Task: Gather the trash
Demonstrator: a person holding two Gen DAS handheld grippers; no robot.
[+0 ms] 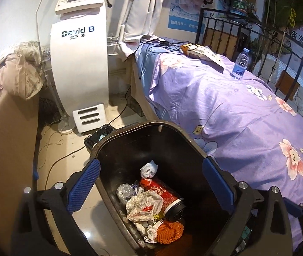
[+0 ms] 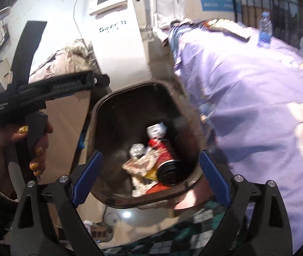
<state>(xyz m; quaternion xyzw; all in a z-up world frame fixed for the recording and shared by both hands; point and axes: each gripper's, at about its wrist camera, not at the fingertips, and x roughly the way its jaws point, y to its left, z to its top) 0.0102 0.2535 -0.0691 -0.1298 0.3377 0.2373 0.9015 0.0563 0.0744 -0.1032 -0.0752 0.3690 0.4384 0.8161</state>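
Observation:
A black trash bin [image 1: 142, 128] stands on the floor beside the bed. Inside lie a red cup with a black lid [image 1: 166, 194], crumpled white bags [image 1: 145, 207], a clear wrapper and an orange net [image 1: 169, 231]. My left gripper [image 1: 151, 166] hangs open over the bin's mouth with nothing between its blue pads. The right wrist view shows the same bin [image 2: 130, 87] and red cup [image 2: 164, 151] from higher up. My right gripper [image 2: 151, 157] is open and empty above it. A hand [image 2: 38, 136] holds the left gripper's handle [image 2: 44, 93] at the left.
A bed with a purple flowered cover [image 1: 236, 111] fills the right side; a water bottle [image 1: 241, 64] stands on it. A white machine [image 1: 79, 64] stands behind the bin, with cables [image 1: 66, 155] on the floor. A small lined bin [image 1: 100, 134] sits just behind the black one.

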